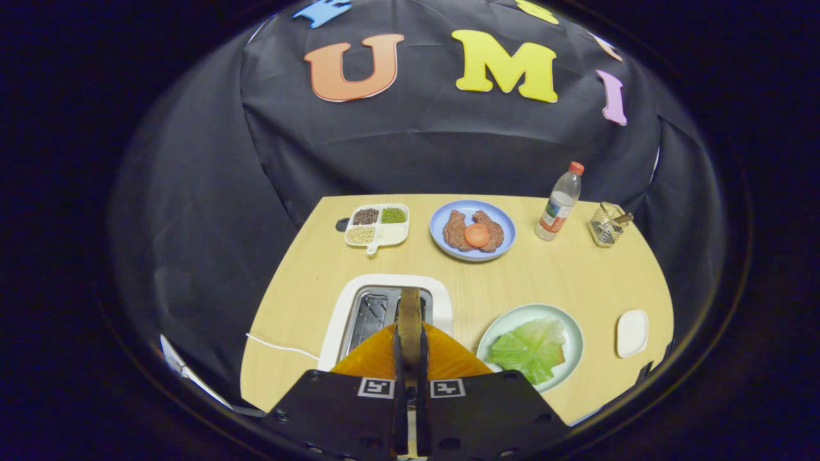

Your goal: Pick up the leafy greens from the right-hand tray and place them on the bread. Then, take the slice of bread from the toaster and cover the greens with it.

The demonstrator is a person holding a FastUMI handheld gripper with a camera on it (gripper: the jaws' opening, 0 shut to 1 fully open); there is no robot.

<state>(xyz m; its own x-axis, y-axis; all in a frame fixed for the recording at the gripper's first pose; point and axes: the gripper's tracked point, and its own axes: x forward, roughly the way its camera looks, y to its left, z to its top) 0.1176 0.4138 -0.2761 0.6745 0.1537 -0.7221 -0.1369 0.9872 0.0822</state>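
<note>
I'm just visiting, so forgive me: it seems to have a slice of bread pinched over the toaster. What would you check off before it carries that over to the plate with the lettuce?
1. Grip: the gripper has both fingers closed on the bread slice, held edge-on. Ok.
2. Slice clear of the toaster: it stands over the slot; whether its bottom edge is out, cannot tell.
3. Lettuce already on the green plate, with bread showing under its edge. Ok.
4. Path from toaster to plate: bare table between them. Ok.
5. Toaster cord trails away on the far side from the plate. Ok.
</note>
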